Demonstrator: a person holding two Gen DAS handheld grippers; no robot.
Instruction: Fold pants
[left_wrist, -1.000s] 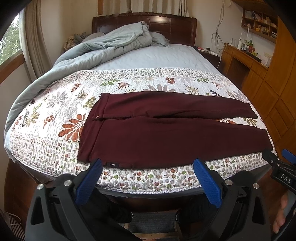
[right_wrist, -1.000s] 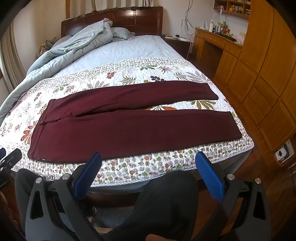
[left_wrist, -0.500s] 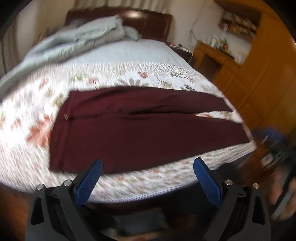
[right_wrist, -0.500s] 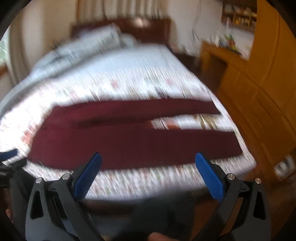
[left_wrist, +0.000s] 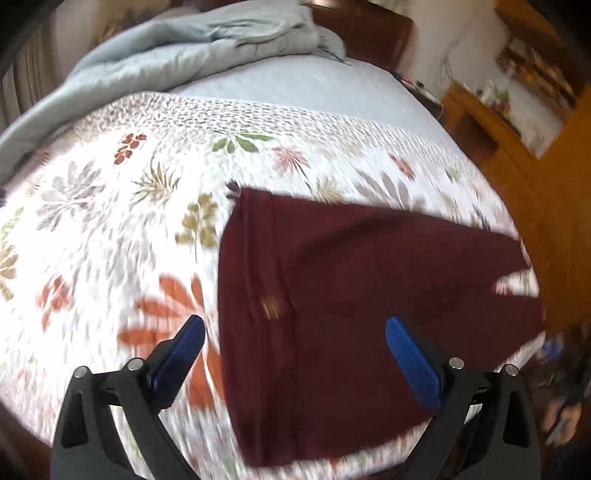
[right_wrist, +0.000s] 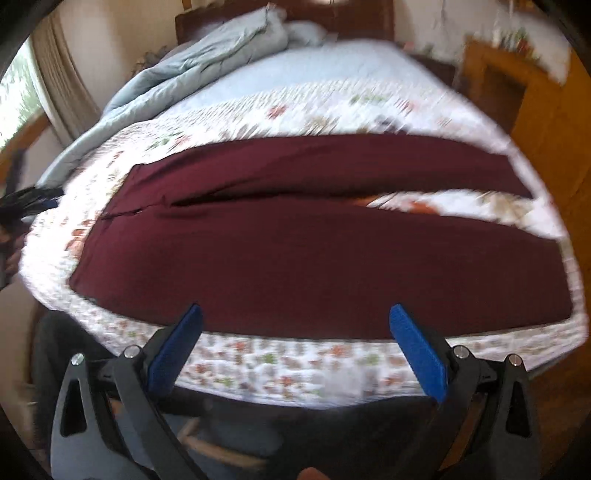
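A pair of maroon pants (right_wrist: 314, 258) is laid flat across the foot of a bed, on a white floral quilt (left_wrist: 110, 221), unfolded, with the waistband at the left and the two legs running to the right. The legs are seen parted toward the cuffs in the right wrist view, a wedge of quilt showing between them; the near leg lies close to the quilt's front edge. In the left wrist view the waistband end of the pants is seen from nearer, a small pale mark, blurred, showing near the waistband (left_wrist: 271, 308). The left claw (left_wrist: 293, 334) is held released above the waistband end, blue pads (left_wrist: 412, 360) wide apart, nothing between them; whether cloth is touched cannot be told. The right claw (right_wrist: 295, 323) is likewise released and empty, poised at the front edge of the bed before the near leg, apart from the fabric. Beyond the quilt, a pale blue sheet (right_wrist: 314, 70) is spread, and a grey-blue duvet (left_wrist: 192, 48) is bunched at the head of the bed against a dark wooden headboard (left_wrist: 373, 33). Wooden cabinetry (right_wrist: 546, 122) is recorded to the right, a curtain (right_wrist: 62, 81) to the left. Both views are motion-blurred.
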